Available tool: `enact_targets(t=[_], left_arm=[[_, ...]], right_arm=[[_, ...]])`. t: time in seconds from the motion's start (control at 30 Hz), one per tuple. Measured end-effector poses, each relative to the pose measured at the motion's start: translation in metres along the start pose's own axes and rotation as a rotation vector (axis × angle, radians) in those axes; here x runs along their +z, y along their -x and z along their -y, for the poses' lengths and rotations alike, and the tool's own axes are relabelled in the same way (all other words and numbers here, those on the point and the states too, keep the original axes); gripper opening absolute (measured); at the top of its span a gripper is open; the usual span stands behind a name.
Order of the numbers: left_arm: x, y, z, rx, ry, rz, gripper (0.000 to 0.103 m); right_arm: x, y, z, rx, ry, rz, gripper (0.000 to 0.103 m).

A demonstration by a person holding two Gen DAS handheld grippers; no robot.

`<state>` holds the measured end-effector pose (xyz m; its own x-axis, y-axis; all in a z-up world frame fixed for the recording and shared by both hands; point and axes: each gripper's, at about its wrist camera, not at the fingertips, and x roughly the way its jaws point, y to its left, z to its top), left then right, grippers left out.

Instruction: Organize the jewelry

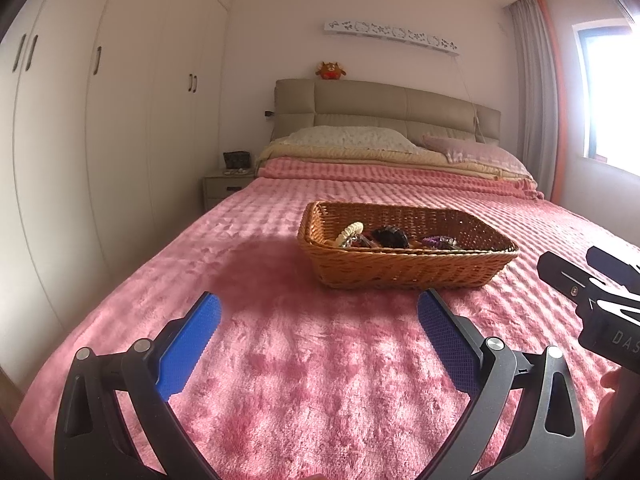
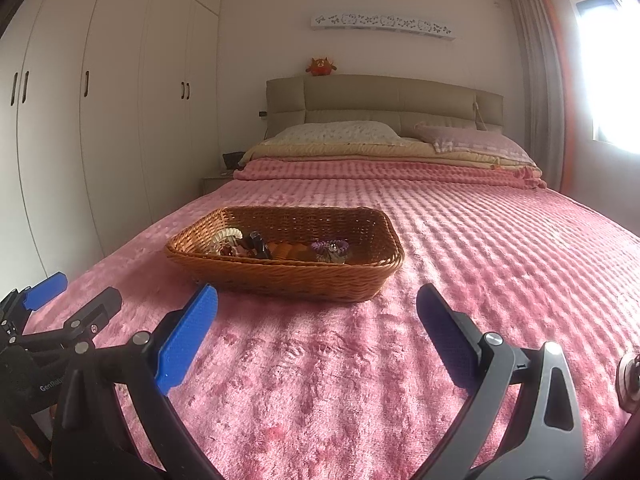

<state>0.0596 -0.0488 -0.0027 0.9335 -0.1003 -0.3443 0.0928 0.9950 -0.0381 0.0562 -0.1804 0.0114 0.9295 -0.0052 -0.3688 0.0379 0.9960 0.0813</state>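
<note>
A brown wicker basket (image 1: 404,270) (image 2: 288,280) sits on the pink bedspread. Inside it lie a cream beaded bracelet (image 1: 350,233) (image 2: 229,235), a dark clip (image 1: 390,236) (image 2: 258,245) and a purple beaded piece (image 1: 438,242) (image 2: 330,249). My left gripper (image 1: 319,320) hovers open over the blanket, short of the basket, nothing between its blue pads. My right gripper (image 2: 318,316) is also open and empty, with the basket ahead and slightly left. The right gripper's black body (image 1: 596,300) shows at the right edge of the left wrist view.
The pink bedspread (image 2: 460,248) stretches wide around the basket. Pillows (image 1: 348,140) and a beige headboard (image 1: 384,108) are at the far end. White wardrobes (image 1: 120,120) line the left wall, beside a nightstand (image 1: 224,188). A bright window (image 2: 608,68) is on the right.
</note>
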Motion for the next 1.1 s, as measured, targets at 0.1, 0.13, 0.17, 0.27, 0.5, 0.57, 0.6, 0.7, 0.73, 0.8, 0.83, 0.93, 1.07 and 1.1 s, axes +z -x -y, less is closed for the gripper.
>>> enact_targets(t=[0.1, 0.13, 0.17, 0.27, 0.5, 0.57, 0.6, 0.7, 0.73, 0.8, 0.83, 0.93, 1.07, 1.1], left_arm=[[0.0, -0.0001, 0.0003, 0.0, 0.0, -0.001, 0.095], [0.0, 0.0002, 0.0005, 0.0, -0.001, 0.0, 0.095], [0.0, 0.0001, 0.0004, 0.0, -0.001, 0.0, 0.095], [-0.0001, -0.0005, 0.0004, 0.0, -0.002, 0.001, 0.095], [-0.0004, -0.0003, 0.0008, 0.001, -0.003, 0.001, 0.095], [-0.0004, -0.0003, 0.0008, 0.002, -0.003, 0.002, 0.095], [-0.0003, 0.0, 0.0008, 0.003, -0.003, 0.004, 0.095], [-0.0003, 0.0018, 0.0005, 0.004, -0.005, 0.015, 0.095], [-0.0001, 0.0019, 0.0011, 0.004, -0.007, 0.013, 0.095], [-0.0007, 0.0031, 0.0019, 0.008, -0.011, 0.014, 0.095], [-0.0007, 0.0033, 0.0011, 0.008, -0.011, 0.016, 0.095], [-0.001, 0.0051, 0.0035, 0.009, -0.021, 0.02, 0.095], [-0.0011, 0.0069, 0.0072, 0.013, -0.035, 0.022, 0.095], [-0.0011, 0.0067, 0.0073, 0.012, -0.034, 0.021, 0.095]], right_arm=[[0.0006, 0.0008, 0.0001, -0.002, -0.001, 0.004, 0.095], [0.0008, 0.0011, 0.0003, -0.002, -0.002, 0.006, 0.095], [0.0011, 0.0012, 0.0004, -0.002, -0.003, 0.007, 0.095], [0.0016, 0.0019, 0.0004, -0.004, -0.005, 0.011, 0.095], [0.0014, 0.0036, 0.0, -0.007, -0.005, 0.02, 0.095], [0.0017, 0.004, 0.0001, -0.008, -0.006, 0.023, 0.095], [0.0017, 0.005, 0.0002, -0.01, -0.006, 0.025, 0.095], [0.0016, 0.0059, 0.0007, -0.009, -0.008, 0.027, 0.095], [0.0016, 0.006, 0.0007, -0.01, -0.007, 0.026, 0.095], [0.0016, 0.006, 0.0007, -0.01, -0.006, 0.026, 0.095], [0.0016, 0.0061, 0.0007, -0.01, -0.006, 0.027, 0.095], [0.0017, 0.0075, 0.0002, -0.014, -0.004, 0.036, 0.095], [0.0021, 0.0079, -0.0004, -0.013, -0.002, 0.037, 0.095], [0.0022, 0.0079, -0.0003, -0.013, -0.003, 0.038, 0.095]])
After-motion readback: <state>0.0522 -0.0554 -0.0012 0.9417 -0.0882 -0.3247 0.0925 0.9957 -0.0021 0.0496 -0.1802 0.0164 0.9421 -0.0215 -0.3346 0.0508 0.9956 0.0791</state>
